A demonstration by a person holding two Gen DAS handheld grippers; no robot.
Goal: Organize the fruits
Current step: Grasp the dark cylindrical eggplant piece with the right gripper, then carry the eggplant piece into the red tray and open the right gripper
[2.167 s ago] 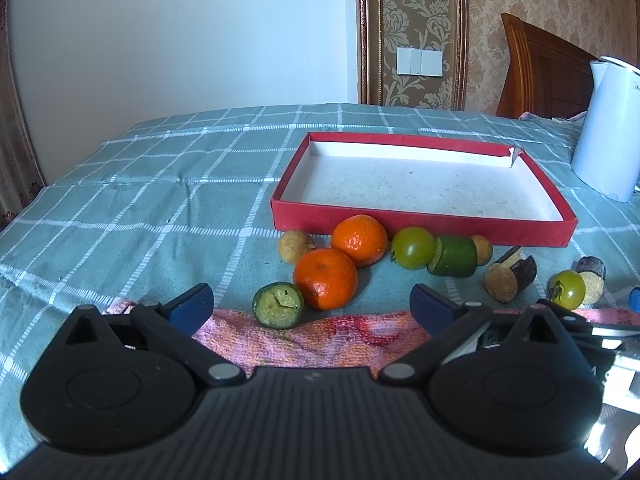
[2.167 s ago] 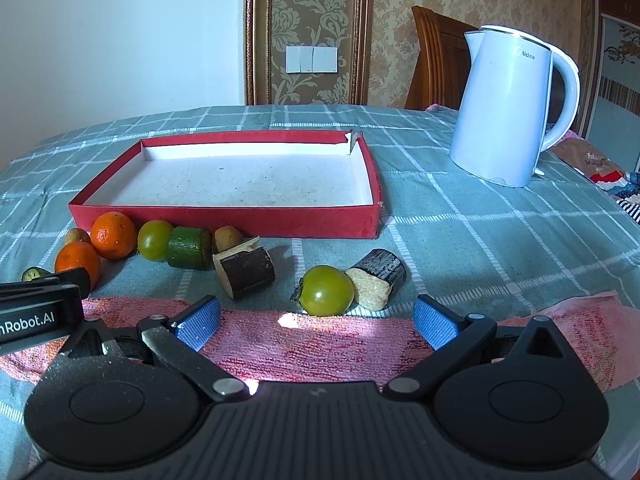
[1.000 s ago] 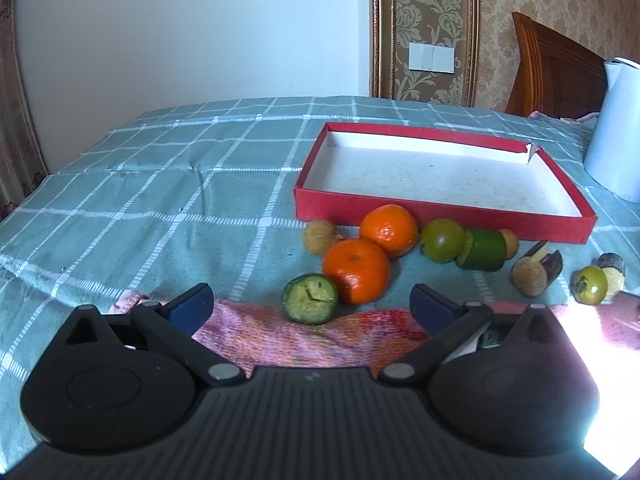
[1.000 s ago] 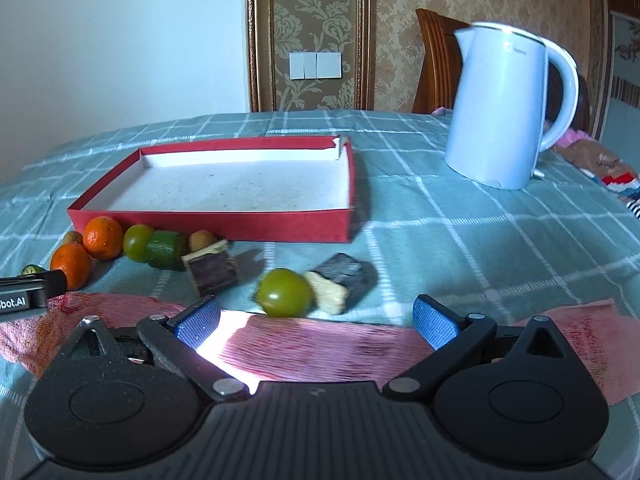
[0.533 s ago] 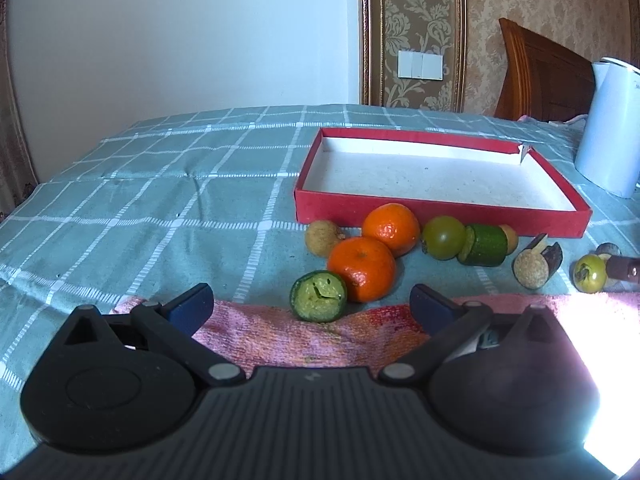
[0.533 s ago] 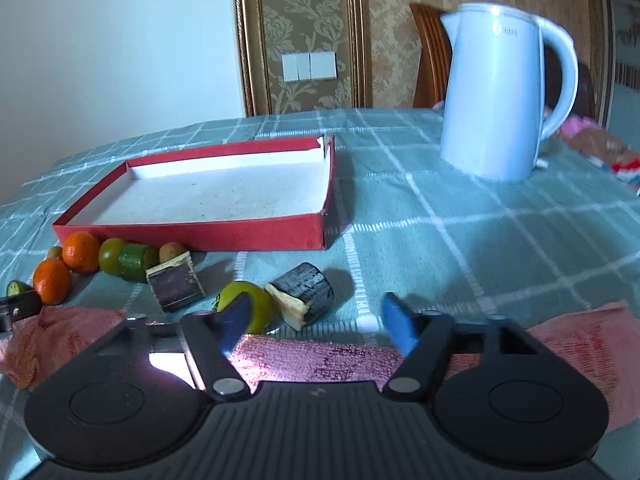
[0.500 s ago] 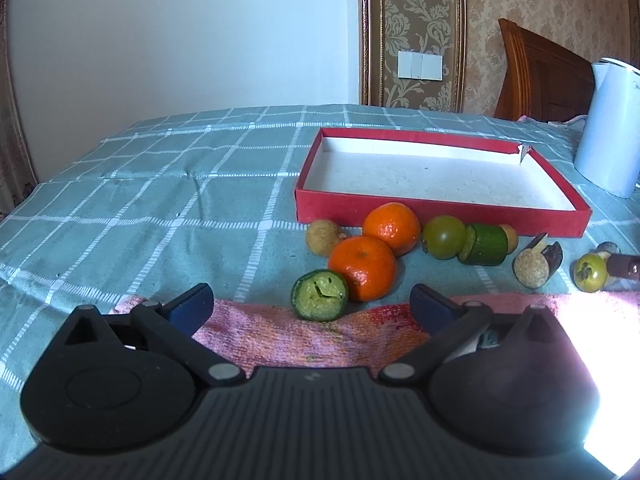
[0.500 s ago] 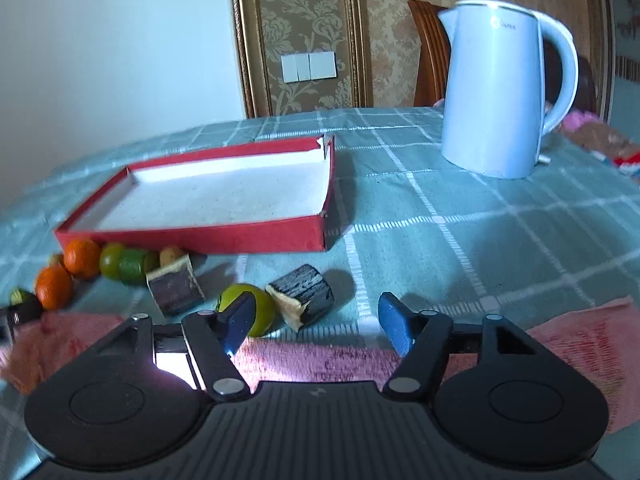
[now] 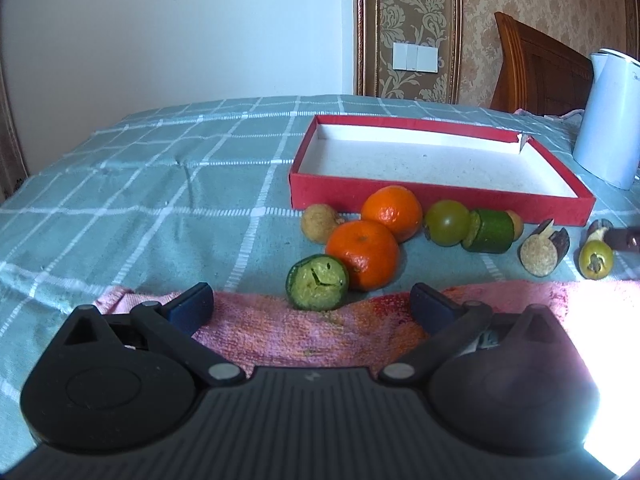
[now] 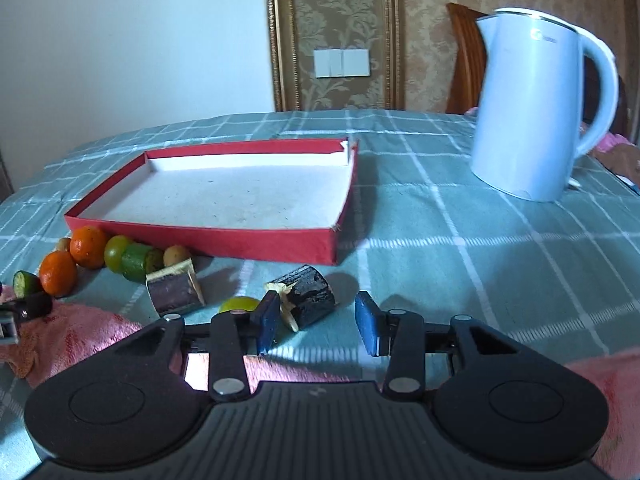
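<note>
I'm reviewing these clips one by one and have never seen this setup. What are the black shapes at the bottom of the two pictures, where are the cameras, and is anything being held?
There is no robot arm: a person holds a two-finger gripper in each hand, and each carries a camera looking along its fingers, so the black shapes are the grippers themselves.

In the left wrist view, the left gripper stands open over a pink towel, holding nothing. Ahead lie two oranges, a cut green piece and other small fruits beside an empty red tray.

In the right wrist view, the right gripper has just been closing. The dark cut piece lies partly between its fingers, but the right pad stands clear of it, so nothing is gripped yet. A white kettle stands behind.
</note>
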